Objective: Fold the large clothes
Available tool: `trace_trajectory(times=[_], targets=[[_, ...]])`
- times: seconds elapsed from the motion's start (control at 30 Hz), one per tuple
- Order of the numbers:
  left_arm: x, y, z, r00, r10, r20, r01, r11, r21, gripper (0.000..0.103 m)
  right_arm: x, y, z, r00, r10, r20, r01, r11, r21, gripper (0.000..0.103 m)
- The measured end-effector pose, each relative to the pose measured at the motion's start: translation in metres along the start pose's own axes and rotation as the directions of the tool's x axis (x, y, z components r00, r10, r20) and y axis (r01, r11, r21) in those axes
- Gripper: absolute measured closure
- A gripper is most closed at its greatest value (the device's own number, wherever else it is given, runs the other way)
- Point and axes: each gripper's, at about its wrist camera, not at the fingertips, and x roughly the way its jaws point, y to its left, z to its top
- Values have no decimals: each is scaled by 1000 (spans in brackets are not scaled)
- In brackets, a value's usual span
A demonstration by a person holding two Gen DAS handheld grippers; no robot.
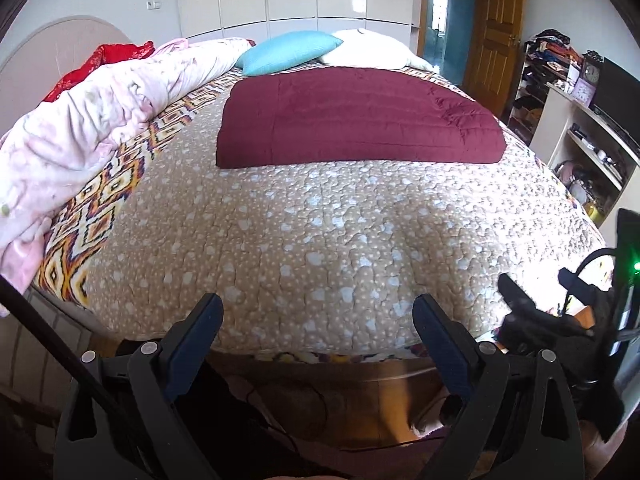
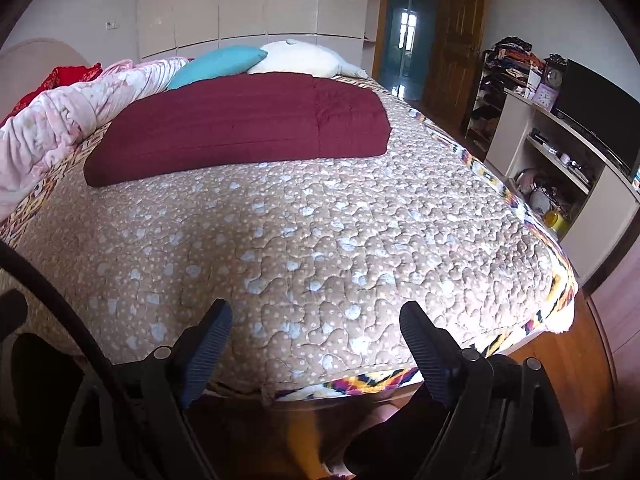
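The dark maroon quilted padded garment [image 1: 360,116] is seen lying flat on the beige quilted bedspread with pale blue blotches [image 1: 320,240], toward the far half of the bed, just in front of the turquoise pillow [image 1: 290,51] and the cream-white pillow [image 1: 372,49]. It is already laid as a broad rectangle with a straight near edge; whether sleeves are tucked beneath cannot be told. A rumpled pink floral blanket [image 1: 92,108] is noted along the left side, apart from the garment.

Handling, judged: the garment looks thick, soft and puffy, stitched in channels, so it is expected to be bulky rather than heavy, to bend in rounded rolls instead of sharp creases, and to spring back. The shell may be somewhat slippery. A hold is best taken at the two near corners or along the near hem, where the layers are thinnest, with a deep bite so the padding is not pinched off.

Pose: the left gripper [image 1: 318,320] and the right gripper [image 2: 316,326] are both held level at the foot of the bed, pointing forward over the bedspread, well short of the garment [image 2: 240,120]. On each, the jaws stand wide apart with nothing between them. The right gripper's black housing [image 1: 560,320] is visible at the right edge of the left wrist view, so the two are held near each other, side by side.
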Motion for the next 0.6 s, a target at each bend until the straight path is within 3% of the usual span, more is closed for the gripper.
trace_trajectory(times=[0.6], targets=[[6,-2,-1,999,-21,-40,21,1000,11,8,3,4,-1,1000,21,-15,-21,1000,-18,14]])
